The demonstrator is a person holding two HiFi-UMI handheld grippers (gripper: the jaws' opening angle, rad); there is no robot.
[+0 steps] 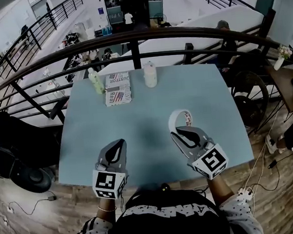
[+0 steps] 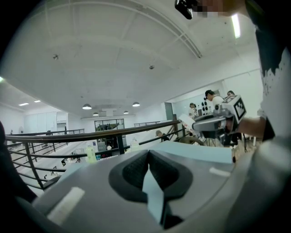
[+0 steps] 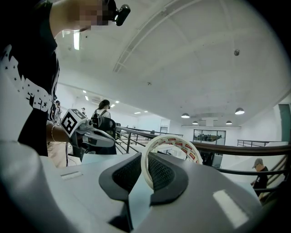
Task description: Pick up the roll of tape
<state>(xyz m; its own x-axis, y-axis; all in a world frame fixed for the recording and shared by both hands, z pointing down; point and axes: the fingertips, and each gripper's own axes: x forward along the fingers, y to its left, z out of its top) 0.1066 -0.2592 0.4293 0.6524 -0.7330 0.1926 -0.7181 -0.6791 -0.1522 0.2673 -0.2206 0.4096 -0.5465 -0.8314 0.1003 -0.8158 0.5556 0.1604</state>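
standing upright, roll of tape (image 3: 173, 138) clamped in right claw (image 3: 144, 170)

Bright, even light came from round ceiling lamps (image 2: 86, 106) and a glaring strip light (image 2: 235, 25), leaving only soft shadows on the table (image 1: 136, 115). Both gripper views bent strongly and blackened at the corners. The near shells of the left gripper (image 2: 148, 154) and right gripper (image 3: 142, 159) were blurred, while the roll of tape (image 3: 175, 139) looked fairly sharp.
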